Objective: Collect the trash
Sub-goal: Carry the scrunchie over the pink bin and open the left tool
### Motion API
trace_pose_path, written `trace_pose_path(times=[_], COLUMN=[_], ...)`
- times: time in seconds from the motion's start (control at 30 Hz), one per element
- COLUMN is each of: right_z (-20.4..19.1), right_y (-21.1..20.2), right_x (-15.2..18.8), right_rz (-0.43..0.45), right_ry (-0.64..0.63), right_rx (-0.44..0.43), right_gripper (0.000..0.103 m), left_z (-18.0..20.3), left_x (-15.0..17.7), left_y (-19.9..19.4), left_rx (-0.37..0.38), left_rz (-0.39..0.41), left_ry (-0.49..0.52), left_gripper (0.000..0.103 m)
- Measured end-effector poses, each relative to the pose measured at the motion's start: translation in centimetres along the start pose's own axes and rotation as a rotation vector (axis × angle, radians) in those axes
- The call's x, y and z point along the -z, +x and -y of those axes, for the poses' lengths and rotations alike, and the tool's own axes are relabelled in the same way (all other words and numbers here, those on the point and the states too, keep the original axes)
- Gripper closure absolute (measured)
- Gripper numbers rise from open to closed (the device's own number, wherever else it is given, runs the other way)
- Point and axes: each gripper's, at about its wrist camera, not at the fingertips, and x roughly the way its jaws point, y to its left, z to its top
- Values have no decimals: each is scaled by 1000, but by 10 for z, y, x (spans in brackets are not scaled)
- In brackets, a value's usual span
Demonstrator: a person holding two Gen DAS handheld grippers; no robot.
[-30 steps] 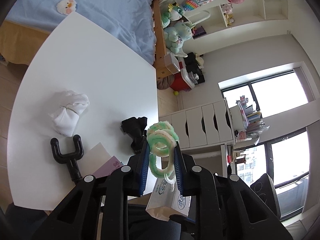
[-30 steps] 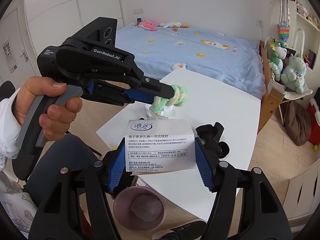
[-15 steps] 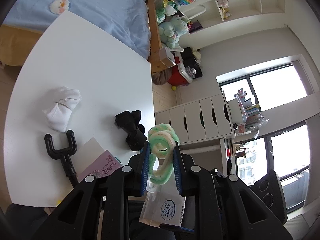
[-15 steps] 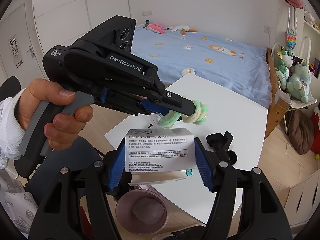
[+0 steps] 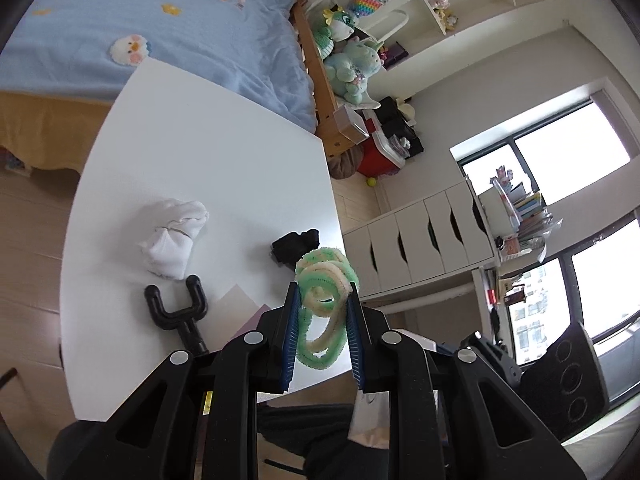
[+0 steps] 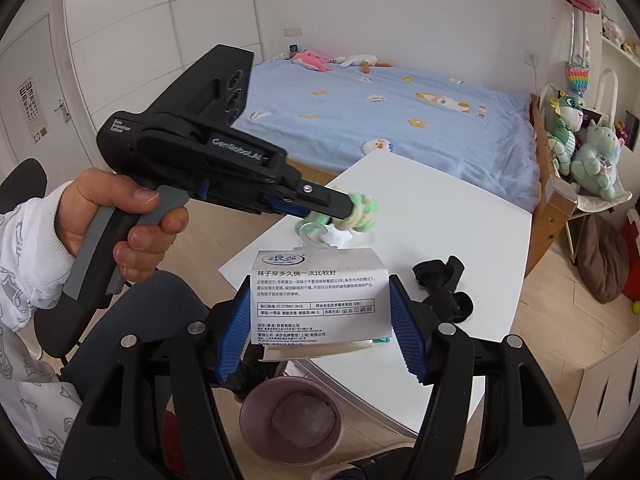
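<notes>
My left gripper (image 5: 322, 304) is shut on a green and cream fuzzy coil (image 5: 325, 280), held above the near edge of the white table (image 5: 208, 168). It also shows in the right wrist view (image 6: 340, 206) with the coil (image 6: 362, 210). My right gripper (image 6: 320, 312) is shut on a white printed package (image 6: 316, 306), held over a pink bin (image 6: 292, 424) on the floor below.
On the table lie a white cloth bundle (image 5: 172, 240), a black Y-shaped tool (image 5: 176, 312), black socks (image 5: 294, 246) and a purple card (image 5: 248, 322). A blue bed (image 5: 160, 40) stands beyond, white drawers (image 5: 420, 236) to the right.
My left gripper has drawn back from above the package, with the coil still in it. The right gripper keeps the package over the pink bin.
</notes>
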Motion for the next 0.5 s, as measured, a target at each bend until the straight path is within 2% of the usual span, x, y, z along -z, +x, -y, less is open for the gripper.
trace_pose_path(times=[0.33, 0.5], right_z=[2, -3], right_y=[-18, -26], right_x=[17, 28], right_rz=[-34, -35], right_ry=[87, 115], right_rx=[71, 96], right_gripper=[39, 39], left_z=[43, 58], left_x=[29, 53], left_y=[-37, -47], left_rx=[-195, -252], left_rz=[76, 82], left_ry=[382, 511], left_gripper=[81, 81])
